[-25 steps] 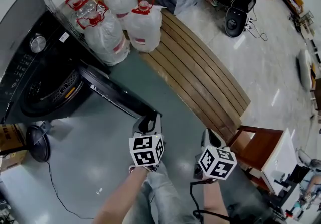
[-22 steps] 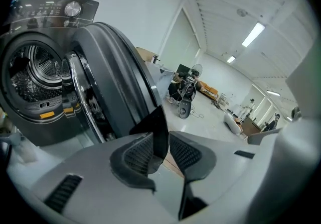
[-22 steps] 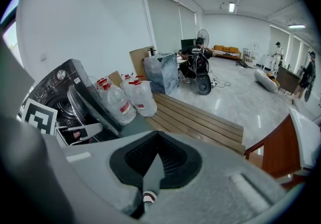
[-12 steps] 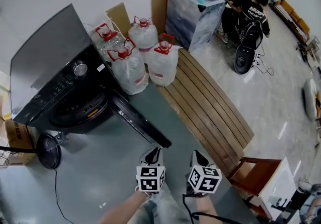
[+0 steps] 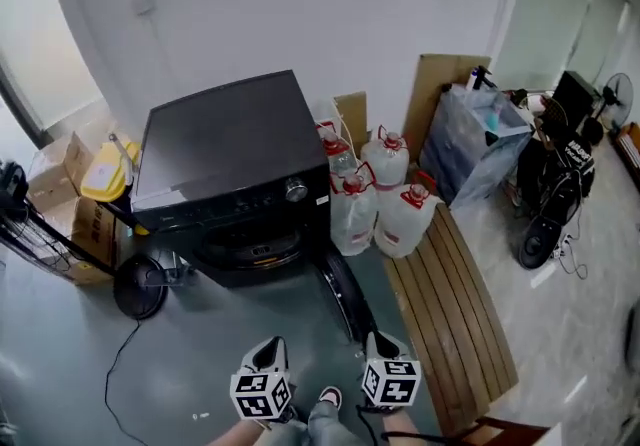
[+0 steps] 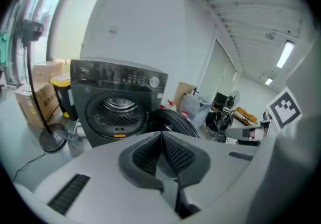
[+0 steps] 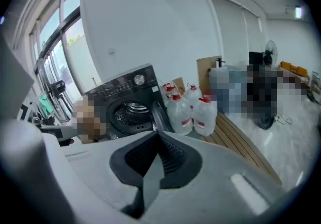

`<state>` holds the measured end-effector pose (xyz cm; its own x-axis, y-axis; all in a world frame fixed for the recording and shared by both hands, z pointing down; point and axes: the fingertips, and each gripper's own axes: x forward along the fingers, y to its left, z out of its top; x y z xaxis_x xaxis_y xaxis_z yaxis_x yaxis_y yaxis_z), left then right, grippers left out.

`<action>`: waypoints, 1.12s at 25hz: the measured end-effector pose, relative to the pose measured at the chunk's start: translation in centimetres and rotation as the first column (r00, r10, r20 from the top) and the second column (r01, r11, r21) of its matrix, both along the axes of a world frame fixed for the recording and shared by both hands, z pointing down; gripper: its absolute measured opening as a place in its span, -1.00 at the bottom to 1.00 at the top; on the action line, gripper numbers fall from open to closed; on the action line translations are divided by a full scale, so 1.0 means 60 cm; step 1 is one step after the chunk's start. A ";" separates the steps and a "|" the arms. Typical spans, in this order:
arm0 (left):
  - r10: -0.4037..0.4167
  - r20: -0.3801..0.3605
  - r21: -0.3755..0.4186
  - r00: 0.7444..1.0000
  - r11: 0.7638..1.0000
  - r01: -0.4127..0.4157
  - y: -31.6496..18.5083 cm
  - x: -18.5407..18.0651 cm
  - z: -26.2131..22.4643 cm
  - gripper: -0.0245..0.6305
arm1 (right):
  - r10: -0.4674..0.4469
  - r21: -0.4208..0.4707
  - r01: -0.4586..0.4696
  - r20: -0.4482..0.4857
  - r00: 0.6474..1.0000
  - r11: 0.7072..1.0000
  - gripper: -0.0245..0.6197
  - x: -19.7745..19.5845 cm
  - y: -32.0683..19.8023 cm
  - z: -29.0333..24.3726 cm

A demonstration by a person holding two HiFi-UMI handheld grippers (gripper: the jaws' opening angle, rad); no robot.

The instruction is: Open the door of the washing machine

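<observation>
A dark washer (image 5: 220, 149) is standing against the white wall, its round opening facing the person and showing the steel drum (image 6: 119, 109) inside. To its right, a slatted wooden bench (image 5: 455, 319) is running along the floor toward the bottom of the head view. The washer's door (image 5: 343, 292) is hanging wide open, hinged at the right of the opening and swinging out over the grey floor, so that it is showing nearly edge-on from above, between washer and bench. A bulky plastic-wrapped bundle (image 5: 478, 134) is sitting at the bench's far end, with a cardboard sheet (image 5: 440, 84) leaning on the wall behind it. Four clear water jugs (image 5: 400, 219) with red caps are crowding the gap between washer and bundle. Cardboard boxes (image 5: 85, 229) are piling up left of the washer, a yellow bin (image 5: 105, 172) resting by them, and a fan base (image 5: 140, 286) is lying on the floor just in front.

Both grippers are hanging well short of the door, touching nothing. The left gripper (image 5: 272, 346) is pointing toward the washer; its jaws have just been closing and are now meeting with nothing between them. The right gripper (image 5: 378, 340), near the door's free edge, is likewise holding its jaws pressed together and empty.
</observation>
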<state>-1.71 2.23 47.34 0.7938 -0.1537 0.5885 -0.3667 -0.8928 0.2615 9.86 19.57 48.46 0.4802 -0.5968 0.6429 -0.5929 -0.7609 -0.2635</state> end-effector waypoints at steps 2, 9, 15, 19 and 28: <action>-0.072 -0.048 0.025 0.996 0.997 0.073 -0.050 -0.026 -0.037 -0.91 | -0.055 0.006 0.055 -0.047 0.997 0.998 -0.91 0.000 -0.039 -0.035; -0.185 -0.260 0.093 0.948 0.972 0.215 -0.186 -0.081 -0.206 -0.91 | -0.158 0.032 0.168 -0.213 0.964 0.985 -0.91 0.001 -0.153 -0.168; -0.184 -0.297 0.232 0.937 0.938 0.258 -0.273 -0.130 -0.297 -0.91 | -0.132 0.059 0.160 -0.328 0.935 0.985 -0.91 0.025 -0.209 -0.280; -0.206 -0.306 0.267 0.929 0.918 0.292 -0.332 -0.150 -0.319 -0.91 | -0.104 0.072 0.140 -0.371 0.923 0.988 -0.91 0.026 -0.234 -0.319; -0.223 -0.338 0.239 0.914 0.919 0.313 -0.384 -0.166 -0.328 -0.91 | -0.085 0.054 0.111 -0.350 0.933 0.992 -0.91 0.006 -0.271 -0.320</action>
